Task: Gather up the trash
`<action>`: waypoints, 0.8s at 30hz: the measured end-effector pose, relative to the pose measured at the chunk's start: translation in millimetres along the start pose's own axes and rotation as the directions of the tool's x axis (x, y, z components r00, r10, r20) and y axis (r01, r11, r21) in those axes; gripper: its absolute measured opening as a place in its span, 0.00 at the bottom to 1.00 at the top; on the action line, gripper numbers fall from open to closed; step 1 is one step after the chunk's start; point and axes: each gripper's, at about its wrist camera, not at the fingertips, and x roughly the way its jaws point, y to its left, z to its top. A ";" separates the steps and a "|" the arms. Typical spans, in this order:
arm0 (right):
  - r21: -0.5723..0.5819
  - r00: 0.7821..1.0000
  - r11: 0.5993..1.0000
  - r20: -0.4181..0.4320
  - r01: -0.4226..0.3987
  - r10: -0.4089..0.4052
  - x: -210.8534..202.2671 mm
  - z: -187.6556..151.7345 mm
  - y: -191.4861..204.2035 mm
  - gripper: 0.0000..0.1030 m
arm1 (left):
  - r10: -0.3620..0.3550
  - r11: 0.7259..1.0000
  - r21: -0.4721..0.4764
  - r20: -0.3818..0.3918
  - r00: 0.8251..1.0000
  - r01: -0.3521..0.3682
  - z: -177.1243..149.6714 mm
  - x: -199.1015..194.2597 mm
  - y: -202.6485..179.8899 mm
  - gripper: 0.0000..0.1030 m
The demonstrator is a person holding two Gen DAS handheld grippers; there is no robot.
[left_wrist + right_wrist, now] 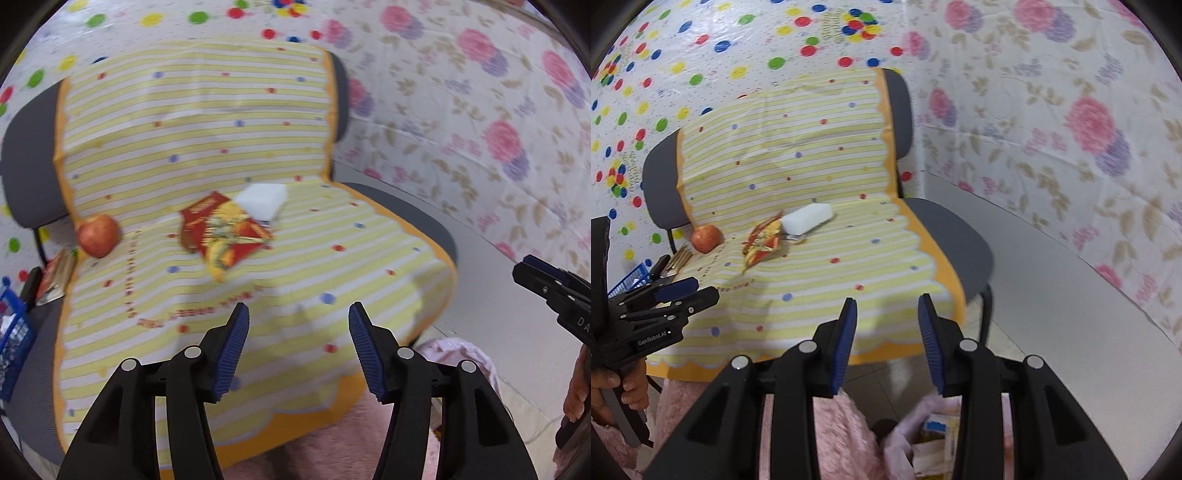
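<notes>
the crumpled red-and-yellow snack wrapper lay on the seat of the grey chair draped in a yellow-striped cloth, well ahead of the left gripper, whose blue-padded jaws stood wide with nothing between them. a white foam block touched the wrapper's far edge; a red apple sat apart near the cloth's left border. the right gripper hung narrower, also empty, above a pink fluffy bag. "genrobot.ai" read on the left gripper's body in the right wrist view; the cloth's red lettering was too blurred. open grey floor ran right of the chair to the flowered wall.
</notes>
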 end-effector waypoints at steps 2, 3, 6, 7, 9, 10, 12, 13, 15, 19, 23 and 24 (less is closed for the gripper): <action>-0.021 1.000 0.999 -0.003 -0.028 0.027 11.6 10.2 10.4 0.33 | 0.040 0.999 -0.037 -0.002 0.999 -0.040 4.6 -0.1 19.8 0.56; -0.030 0.999 0.999 -0.004 -0.040 0.040 17.2 15.0 15.5 0.33 | 0.057 0.997 -0.048 -0.003 0.998 -0.057 6.4 0.2 27.0 0.56; -0.048 0.997 0.996 -0.009 -0.072 0.071 34.4 27.9 28.4 0.33 | 0.104 0.992 -0.073 -0.005 0.995 -0.104 11.9 3.5 45.4 0.58; -0.052 0.996 0.995 -0.013 -0.084 0.084 41.8 33.1 33.2 0.33 | 0.111 0.991 -0.079 -0.008 0.994 -0.111 13.0 5.0 49.2 0.62; -0.057 0.995 0.993 -0.018 -0.101 0.100 51.5 39.9 39.1 0.33 | 0.120 0.989 -0.086 -0.019 0.993 -0.122 15.8 10.8 56.6 0.63; -0.061 0.994 0.992 -0.020 -0.108 0.107 56.0 43.1 41.9 0.33 | 0.123 0.988 -0.086 -0.024 0.992 -0.124 16.5 13.5 58.5 0.64; -0.065 0.993 0.991 -0.026 -0.120 0.119 66.3 49.8 46.4 0.33 | 0.122 0.988 -0.089 -0.040 0.992 -0.125 20.6 22.8 60.7 0.66; -0.066 0.992 0.990 -0.030 -0.124 0.123 70.6 52.5 48.0 0.33 | 0.120 0.988 -0.091 -0.044 0.992 -0.124 23.8 29.3 61.2 0.68; -0.066 0.991 0.989 -0.039 -0.130 0.128 80.6 57.9 50.1 0.36 | 0.122 0.988 -0.089 -0.041 0.992 -0.125 28.7 40.7 58.6 0.77; -0.068 0.992 0.990 -0.049 -0.122 0.119 97.0 66.4 49.5 0.44 | 0.133 0.989 -0.062 -0.065 0.989 -0.137 34.9 71.5 51.0 0.81; -0.057 0.992 0.991 -0.057 -0.119 0.115 109.6 73.6 44.2 0.45 | 0.153 0.988 -0.019 -0.101 0.983 -0.155 39.8 106.6 40.7 0.81; -0.053 0.992 0.992 -0.058 -0.118 0.114 112.3 75.3 42.3 0.45 | 0.159 0.987 -0.009 -0.102 0.982 -0.161 41.1 113.9 38.9 0.81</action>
